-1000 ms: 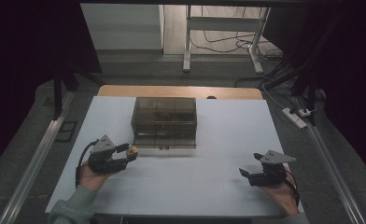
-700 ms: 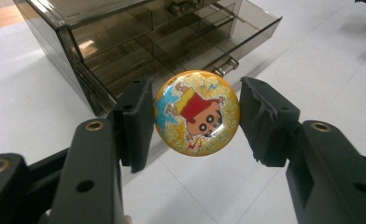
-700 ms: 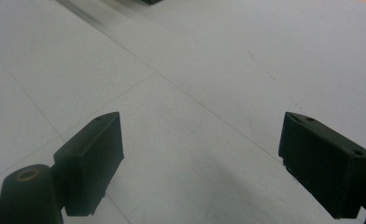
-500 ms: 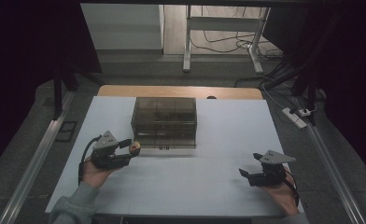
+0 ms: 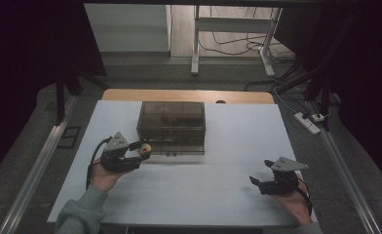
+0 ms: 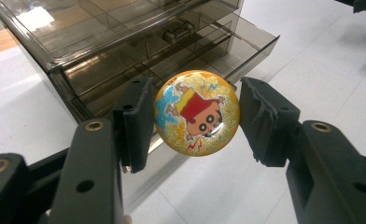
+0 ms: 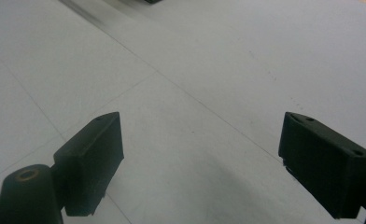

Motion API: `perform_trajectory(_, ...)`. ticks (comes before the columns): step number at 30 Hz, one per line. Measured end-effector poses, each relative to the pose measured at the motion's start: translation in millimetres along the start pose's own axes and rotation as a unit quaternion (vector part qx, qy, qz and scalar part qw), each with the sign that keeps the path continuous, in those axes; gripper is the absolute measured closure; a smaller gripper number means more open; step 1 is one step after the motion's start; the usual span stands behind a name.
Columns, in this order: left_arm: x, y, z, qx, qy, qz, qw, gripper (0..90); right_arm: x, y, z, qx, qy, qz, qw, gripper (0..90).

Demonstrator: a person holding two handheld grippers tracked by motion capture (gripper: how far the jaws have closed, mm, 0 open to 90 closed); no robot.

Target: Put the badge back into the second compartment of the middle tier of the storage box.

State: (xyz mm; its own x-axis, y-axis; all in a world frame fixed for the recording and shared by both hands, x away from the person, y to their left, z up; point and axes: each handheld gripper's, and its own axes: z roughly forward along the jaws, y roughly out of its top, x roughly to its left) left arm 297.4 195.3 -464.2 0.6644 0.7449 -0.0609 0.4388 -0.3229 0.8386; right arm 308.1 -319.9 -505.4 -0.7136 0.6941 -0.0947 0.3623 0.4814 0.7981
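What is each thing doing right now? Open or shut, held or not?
Round yellow cartoon badge: held off the table, between the jaws.
Left gripper: shut on the badge.
Right gripper: open, holding nothing.
Smoky clear plastic drawer box: bottom drawer pulled partly open.
White table: bare in front.

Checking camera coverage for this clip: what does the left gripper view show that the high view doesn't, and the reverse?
Left gripper view: the cartoon print on the round badge clamped in the left tool, and a drawer pulled out of the smoky drawer box. High view: the right tool, open, above the white table, plus both hands and the floor beyond. Both: badge, box, left tool and table.
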Motion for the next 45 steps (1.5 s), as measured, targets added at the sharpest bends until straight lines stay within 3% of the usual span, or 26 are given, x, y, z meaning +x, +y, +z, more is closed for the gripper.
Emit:
perform_trajectory(22,6.4,13.9,25.9,0.018,0.003,0.008,0.9998,46.8,-0.2,-0.1,0.4,0.003,0.004,-0.001,1.0,13.8)
perform_trajectory(45,1.5,33.8,63.4,0.032,-0.018,0.017,0.9992,46.8,-0.5,0.0,0.3,0.003,0.003,-0.001,1.0,13.9)
